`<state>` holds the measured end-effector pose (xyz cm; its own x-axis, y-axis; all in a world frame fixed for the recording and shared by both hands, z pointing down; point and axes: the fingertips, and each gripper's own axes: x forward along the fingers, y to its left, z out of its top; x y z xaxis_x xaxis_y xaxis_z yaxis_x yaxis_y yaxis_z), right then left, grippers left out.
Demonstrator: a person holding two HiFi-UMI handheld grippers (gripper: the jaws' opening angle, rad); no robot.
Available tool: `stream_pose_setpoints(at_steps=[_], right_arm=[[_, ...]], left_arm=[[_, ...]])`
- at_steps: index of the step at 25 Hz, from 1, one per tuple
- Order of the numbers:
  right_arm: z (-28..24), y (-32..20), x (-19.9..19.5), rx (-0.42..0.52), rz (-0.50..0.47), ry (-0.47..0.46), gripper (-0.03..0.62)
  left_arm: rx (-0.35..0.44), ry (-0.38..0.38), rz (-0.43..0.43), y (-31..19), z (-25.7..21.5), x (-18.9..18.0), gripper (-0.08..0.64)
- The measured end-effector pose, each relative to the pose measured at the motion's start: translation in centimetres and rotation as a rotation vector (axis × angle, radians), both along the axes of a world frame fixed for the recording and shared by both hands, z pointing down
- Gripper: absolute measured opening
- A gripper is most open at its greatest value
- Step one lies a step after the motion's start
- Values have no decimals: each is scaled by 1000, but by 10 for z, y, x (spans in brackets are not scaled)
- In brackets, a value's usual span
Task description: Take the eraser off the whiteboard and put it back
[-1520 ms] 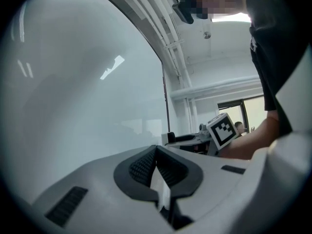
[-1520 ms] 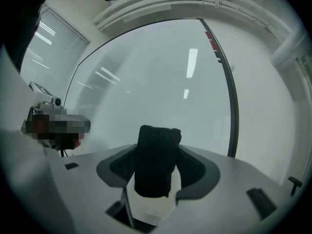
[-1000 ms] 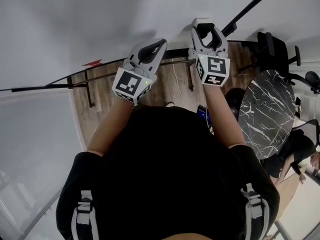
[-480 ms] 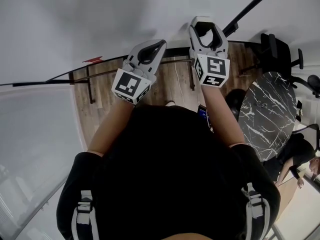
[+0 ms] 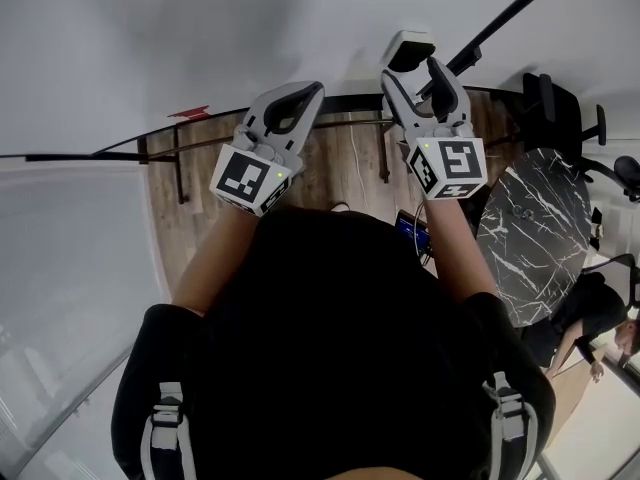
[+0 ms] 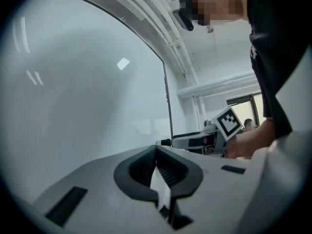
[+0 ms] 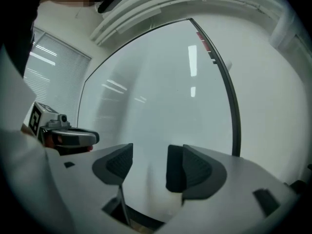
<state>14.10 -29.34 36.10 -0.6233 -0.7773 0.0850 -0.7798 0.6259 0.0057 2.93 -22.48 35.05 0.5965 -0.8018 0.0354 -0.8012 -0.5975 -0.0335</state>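
One whiteboard (image 5: 200, 38) fills the top of the head view, white and bare inside a black frame. Both gripper views face it as well. Below it the person's black top (image 5: 330, 348) takes up the lower half of the head view, over a wooden floor (image 5: 210, 198). Only the head view shows the one round marble table (image 5: 530, 228), one black chair (image 5: 545, 98) and a second person (image 5: 590, 303) at the lower right. Only the right gripper view shows window blinds (image 7: 51, 57), and only the left gripper view shows white ceiling pipes (image 6: 173, 48).

Two grippers point level at the board, side by side. The left gripper (image 5: 312, 90) has its jaws closed tip to tip with nothing between them. The right gripper (image 5: 413, 73) has its jaws wide apart and opening.

The only print is the black-and-white square pattern on the two marker cubes, one on the left (image 5: 245, 178) and one on the right (image 5: 452, 163).

The single eraser (image 5: 410, 43), a white case with a dark inside, sits on the board just ahead of the right gripper's fingertips. The right gripper view shows it as a dark block between the pads, close beside the right-hand pad and clear of the other. Whether it touches that pad cannot be told.

One red mark (image 5: 190, 114) at the board's lower edge is too small to read.
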Motion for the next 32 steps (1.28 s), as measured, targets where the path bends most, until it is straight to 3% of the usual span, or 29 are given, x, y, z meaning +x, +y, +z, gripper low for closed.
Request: stream_pose_setpoints(at_steps=[7,15,24,32], right_arm=[[-11,55,-23,-13,-162,-67,231],[-5,112,-65,-16,-318,-56,164],[5,152,-108,-47,-432,-71,36],[9,154,-125,-50,-460,-73,5]], left_arm=[[-22,17,10,33,1,-15,5],[-26,12,5,67,3,-36,4],[-49,9,-19,97,11,-60,4],[-66,19,-40,108,20,-78,4]])
